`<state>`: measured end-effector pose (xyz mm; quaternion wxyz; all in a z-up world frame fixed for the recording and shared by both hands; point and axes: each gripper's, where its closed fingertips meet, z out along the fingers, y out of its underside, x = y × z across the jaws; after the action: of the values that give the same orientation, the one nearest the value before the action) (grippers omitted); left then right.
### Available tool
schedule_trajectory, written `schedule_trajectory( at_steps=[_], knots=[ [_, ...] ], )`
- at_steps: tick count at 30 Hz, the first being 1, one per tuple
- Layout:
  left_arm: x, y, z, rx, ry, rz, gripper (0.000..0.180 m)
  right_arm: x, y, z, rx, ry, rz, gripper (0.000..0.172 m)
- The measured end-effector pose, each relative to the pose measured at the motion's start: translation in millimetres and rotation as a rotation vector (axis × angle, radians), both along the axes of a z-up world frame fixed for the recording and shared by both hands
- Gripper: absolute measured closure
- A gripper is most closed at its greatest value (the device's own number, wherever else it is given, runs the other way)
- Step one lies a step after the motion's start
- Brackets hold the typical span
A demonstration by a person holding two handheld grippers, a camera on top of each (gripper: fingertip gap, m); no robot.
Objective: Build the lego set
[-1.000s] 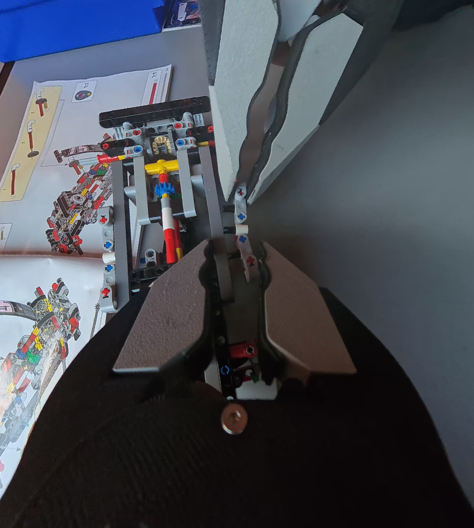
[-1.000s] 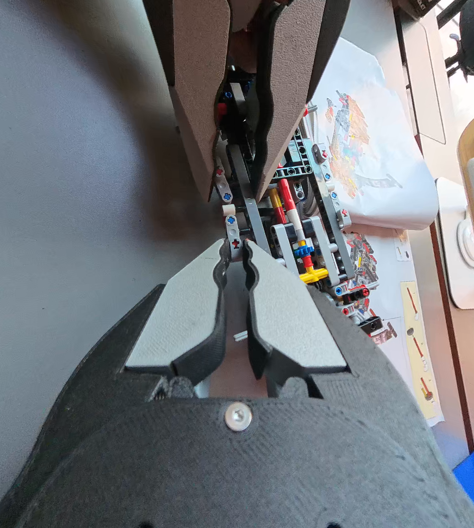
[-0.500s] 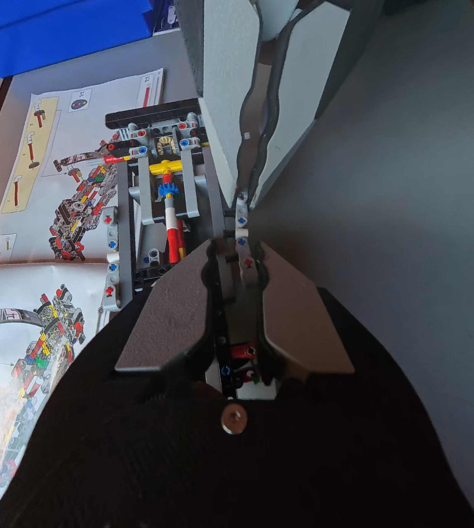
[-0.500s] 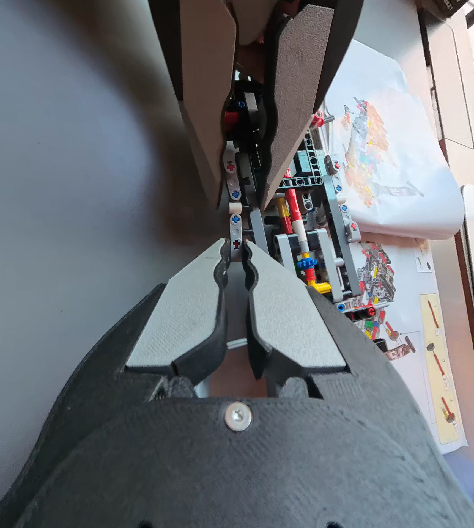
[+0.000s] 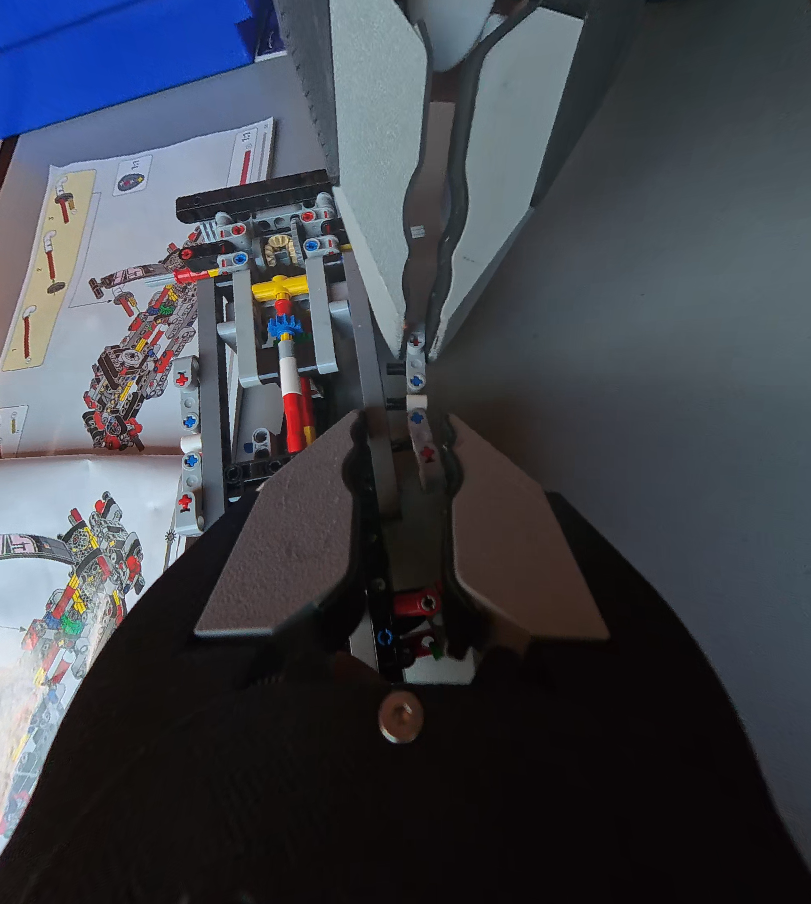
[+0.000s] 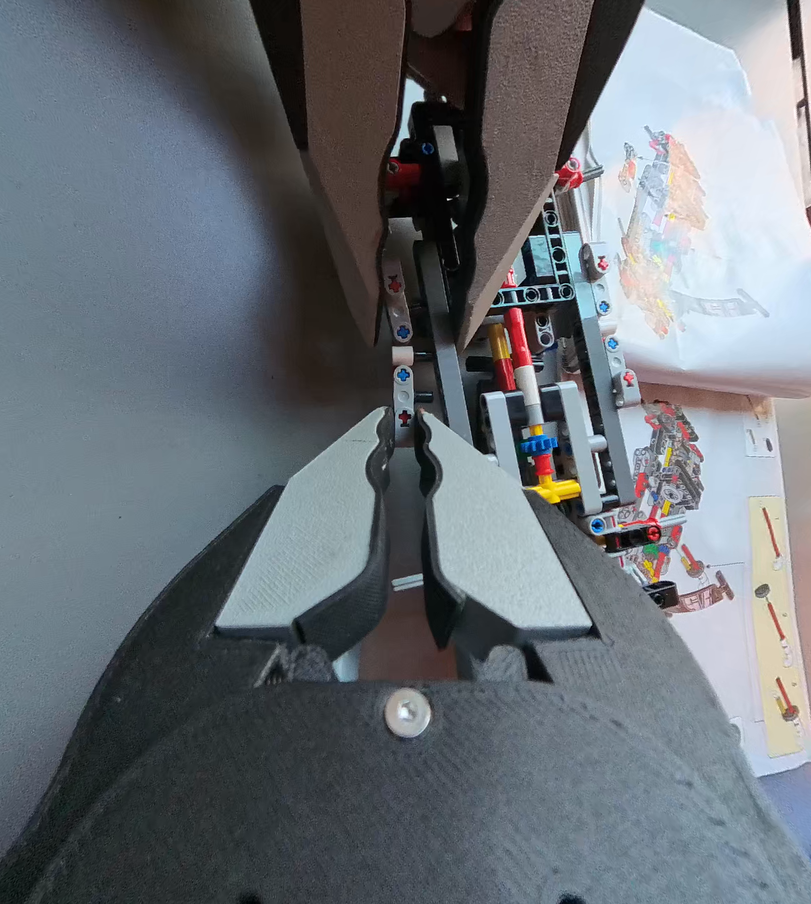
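In the left wrist view, the left gripper (image 5: 403, 440) stands partly open, its pads clamped across the near end of a brick-built chassis frame (image 5: 266, 342), over the dark grey side beam (image 5: 369, 342) and a light grey link (image 5: 425, 455); the frame lies on the grey table (image 5: 662, 342) beside open instruction pages (image 5: 100, 303) and a blue box (image 5: 75, 58). In the right wrist view, the right gripper (image 6: 404, 424), almost shut, pinches the red-pinned end of another light grey lift arm (image 6: 403, 403) on the frame's outer side, facing the left gripper (image 6: 418, 337) just beyond.
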<state>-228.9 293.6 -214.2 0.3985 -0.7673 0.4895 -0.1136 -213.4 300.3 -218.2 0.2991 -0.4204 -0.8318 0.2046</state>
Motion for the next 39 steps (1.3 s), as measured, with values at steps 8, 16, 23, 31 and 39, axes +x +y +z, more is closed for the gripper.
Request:
schedule_trajectory(
  at_steps=[8, 16, 23, 31, 39],
  knots=[
    [0, 1, 0, 0.002, -0.004, 0.004, 0.154, 0, 0, 0, -0.085, -0.059, -0.029, 0.165],
    [0, 2, 0, 0.006, -0.004, 0.009, 0.155, 0, 1, 3, -0.088, -0.056, -0.036, 0.165],
    [-1, 2, 0, 0.013, 0.000, 0.011, 0.155, 0, 1, 4, -0.062, -0.042, -0.031, 0.165],
    [-1, 3, 0, 0.017, 0.000, 0.011, 0.154, -1, 2, 6, 0.017, -0.008, -0.001, 0.166],
    [-1, 2, -1, 0.037, 0.012, -0.007, 0.153, -3, 2, 6, -0.025, -0.039, 0.053, 0.166]
  ],
)
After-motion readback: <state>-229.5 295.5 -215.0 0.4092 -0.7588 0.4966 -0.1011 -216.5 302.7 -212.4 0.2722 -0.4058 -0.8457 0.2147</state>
